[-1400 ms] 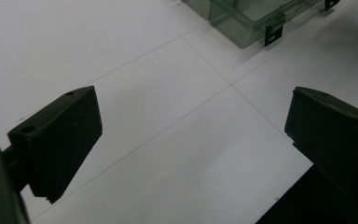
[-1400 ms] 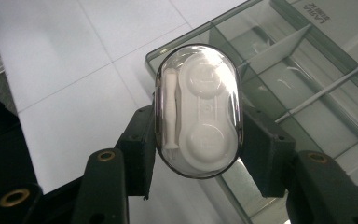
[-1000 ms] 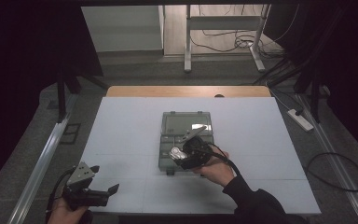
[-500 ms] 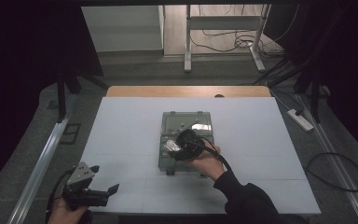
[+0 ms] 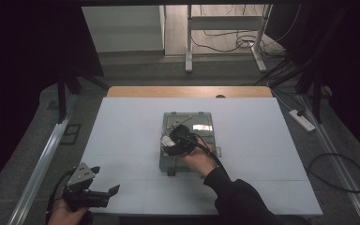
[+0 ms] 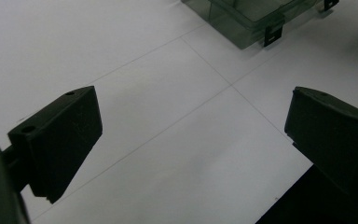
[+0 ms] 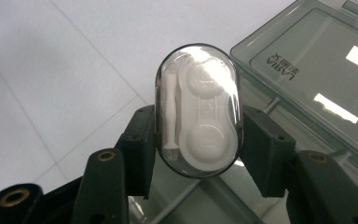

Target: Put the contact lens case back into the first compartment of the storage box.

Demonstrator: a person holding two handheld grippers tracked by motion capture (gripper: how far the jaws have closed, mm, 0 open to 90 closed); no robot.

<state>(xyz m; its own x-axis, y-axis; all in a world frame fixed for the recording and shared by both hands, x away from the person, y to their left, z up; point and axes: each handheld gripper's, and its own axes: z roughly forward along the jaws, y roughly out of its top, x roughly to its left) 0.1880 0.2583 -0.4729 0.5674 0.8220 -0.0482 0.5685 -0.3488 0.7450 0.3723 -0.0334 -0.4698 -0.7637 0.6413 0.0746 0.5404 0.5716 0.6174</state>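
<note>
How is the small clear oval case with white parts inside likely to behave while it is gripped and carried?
The clear oval case looks rigid, so it probably won't flex between the right gripper. Its glossy, curved sides may be slippery and could twist in the grip. It seems light, judging by its thin shell and small white parts.

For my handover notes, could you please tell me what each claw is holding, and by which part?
The right claw grips a clear oval case by its long sides. The left claw is open and holds nothing.
</note>
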